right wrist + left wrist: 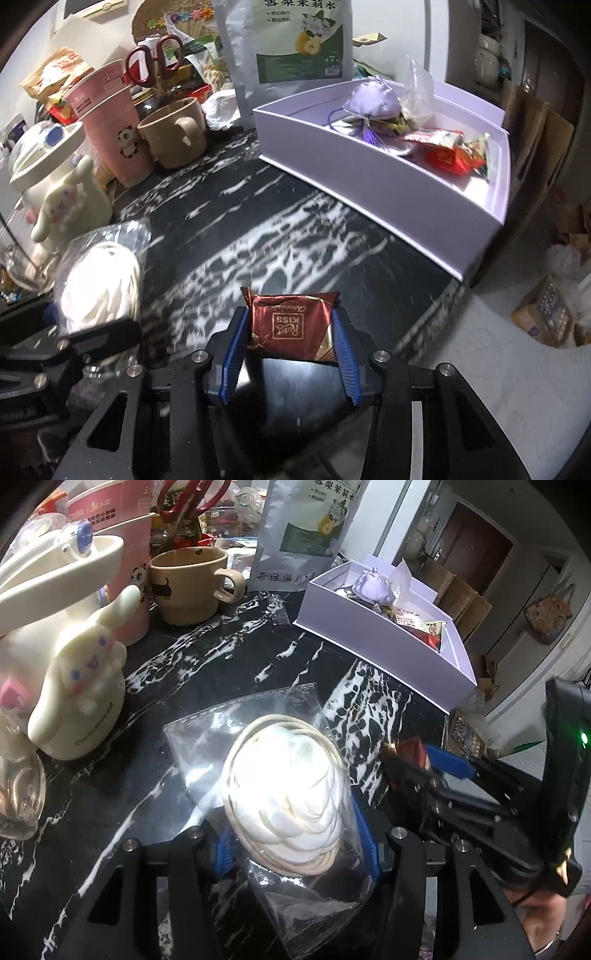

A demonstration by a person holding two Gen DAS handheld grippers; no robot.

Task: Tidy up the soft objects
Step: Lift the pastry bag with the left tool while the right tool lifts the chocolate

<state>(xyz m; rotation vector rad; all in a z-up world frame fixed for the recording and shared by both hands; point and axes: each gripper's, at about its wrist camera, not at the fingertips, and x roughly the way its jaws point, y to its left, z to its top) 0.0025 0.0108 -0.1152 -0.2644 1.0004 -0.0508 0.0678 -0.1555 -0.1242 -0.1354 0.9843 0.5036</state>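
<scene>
My left gripper (295,836) is shut on a clear plastic bag (284,775) that holds a white soft bundle with cord loops, just above the black marble table (221,657). That bag (99,280) also shows at the left of the right wrist view. My right gripper (291,332) is shut on a dark red chocolate packet (291,323), its blue pads (236,339) pressing both sides. A lavender open box (369,184) lies ahead to the right, holding a purple sachet (373,101) and red snack packets (443,155). From the left wrist, the box (369,638) is at the far right.
A white rabbit-figure container (74,672), a pink paper cup (110,122), a tan mug (188,583), a tall foil pouch (288,48) and red scissors (155,59) crowd the back left. The table's edge (436,314) runs close on the right, floor beyond.
</scene>
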